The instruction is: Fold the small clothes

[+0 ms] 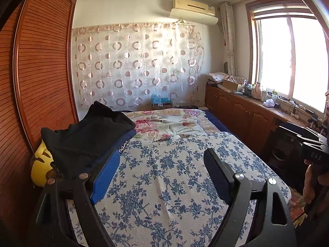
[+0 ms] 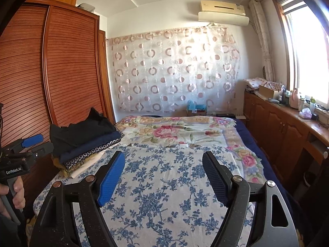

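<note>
Black folded clothes (image 2: pixel 82 131) stacked beside blue-flowered cloth (image 2: pixel 164 185), both hand-held grippers open

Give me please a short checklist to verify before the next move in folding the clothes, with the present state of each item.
1. Left gripper open, nothing between its fingers: ok.
2. Right gripper open, nothing between its fingers: ok.
3. Blue floral cloth in front of both grippers lies flat, no garment on it: ok.
4. Stack of folded clothes sits at the left, black garment on top, apart from both grippers: ok.
5. Next unfolded garment to pick: none visible in either view, cannot tell.
6. Stack steady: slightly uneven on top, cannot tell.
</note>
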A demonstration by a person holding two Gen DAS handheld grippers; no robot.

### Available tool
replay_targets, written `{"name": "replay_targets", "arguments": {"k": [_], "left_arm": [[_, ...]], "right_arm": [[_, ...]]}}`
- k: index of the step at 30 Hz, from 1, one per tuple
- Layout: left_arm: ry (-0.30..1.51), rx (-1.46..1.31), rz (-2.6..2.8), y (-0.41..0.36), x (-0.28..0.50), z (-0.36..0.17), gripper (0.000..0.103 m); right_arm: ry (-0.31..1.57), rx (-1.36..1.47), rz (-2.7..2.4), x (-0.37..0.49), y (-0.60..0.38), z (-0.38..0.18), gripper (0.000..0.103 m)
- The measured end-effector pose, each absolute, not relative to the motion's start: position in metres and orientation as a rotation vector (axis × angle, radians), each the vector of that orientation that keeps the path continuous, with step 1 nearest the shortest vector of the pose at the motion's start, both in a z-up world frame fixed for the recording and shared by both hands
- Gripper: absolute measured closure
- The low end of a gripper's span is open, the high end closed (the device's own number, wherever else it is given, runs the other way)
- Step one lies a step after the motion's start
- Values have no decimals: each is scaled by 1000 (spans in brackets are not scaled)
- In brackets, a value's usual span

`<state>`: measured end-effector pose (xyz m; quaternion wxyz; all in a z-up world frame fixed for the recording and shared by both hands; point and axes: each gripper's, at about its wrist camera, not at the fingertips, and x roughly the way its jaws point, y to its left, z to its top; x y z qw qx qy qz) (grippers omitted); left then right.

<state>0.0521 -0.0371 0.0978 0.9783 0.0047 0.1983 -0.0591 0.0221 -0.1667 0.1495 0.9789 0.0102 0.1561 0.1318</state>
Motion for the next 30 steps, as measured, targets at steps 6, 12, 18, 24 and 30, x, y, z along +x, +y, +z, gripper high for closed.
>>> {"name": "replay_targets", "arguments": {"k": [6, 12, 18, 24, 30], "left_arm": [[389, 8, -109, -39, 37, 101, 19], [391, 10, -103, -39, 34, 100, 19], [401, -3, -103, -37, 34, 98, 19], [403, -7, -100, -36, 36, 98, 19], [403, -6, -101, -35, 36, 98, 19]], "right_arm": [[305, 24, 252, 17, -164, 141, 23], [298, 16, 246, 13, -164, 136, 23], [297, 11, 251, 16, -172, 133, 23], [294, 4, 254, 15, -175, 131, 23], [294, 4, 257, 16, -179, 132, 23]]}}
